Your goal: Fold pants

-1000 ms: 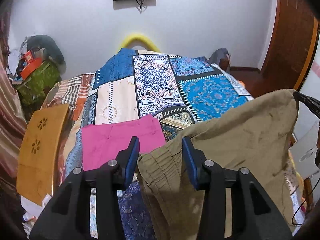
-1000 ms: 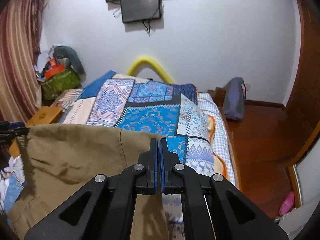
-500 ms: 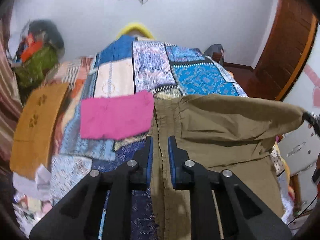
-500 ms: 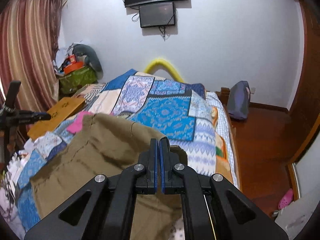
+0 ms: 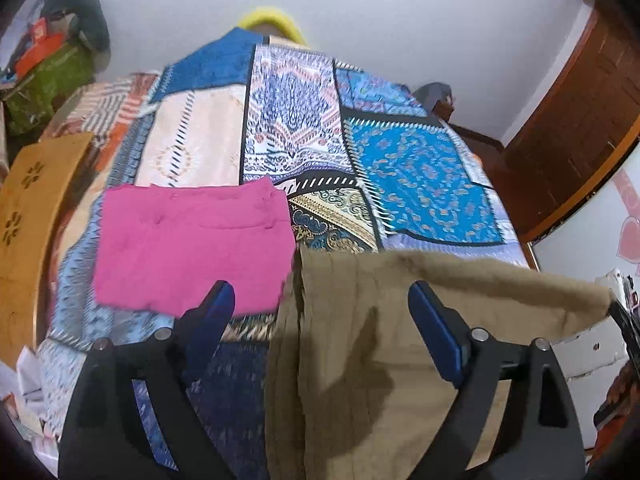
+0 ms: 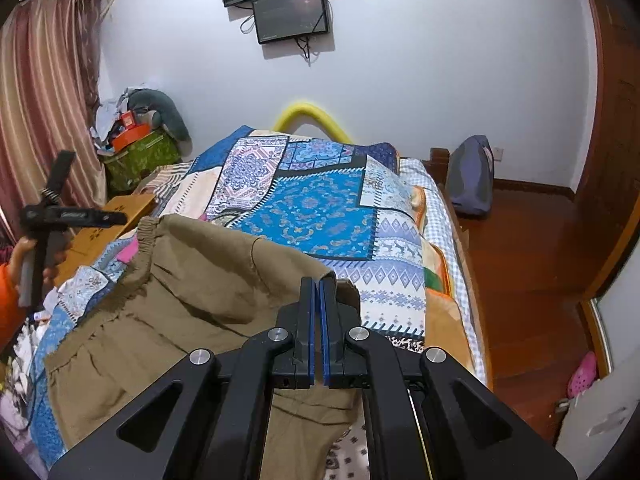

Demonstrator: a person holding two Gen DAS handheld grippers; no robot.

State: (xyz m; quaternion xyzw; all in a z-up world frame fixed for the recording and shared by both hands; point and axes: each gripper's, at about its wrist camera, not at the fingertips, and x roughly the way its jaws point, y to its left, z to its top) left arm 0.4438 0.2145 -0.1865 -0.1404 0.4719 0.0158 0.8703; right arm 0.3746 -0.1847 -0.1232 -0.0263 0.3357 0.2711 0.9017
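Observation:
Khaki pants lie on the near part of the patchwork bed; their elastic waistband points to the left side. My left gripper is open and empty, its jaws spread wide above the waistband edge. My right gripper is shut on the pants' right corner and holds it slightly lifted. The left gripper also shows in the right wrist view, off the cloth at the left.
A folded pink garment lies on the bed just left of the khaki pants. A wooden board stands at the bed's left edge. Cluttered bags are at the far left; wooden floor on the right.
My left gripper closed on the waistband, then opened wide and let it go. The pants came down from hanging in the air to lying on the bed. My right gripper stayed shut.

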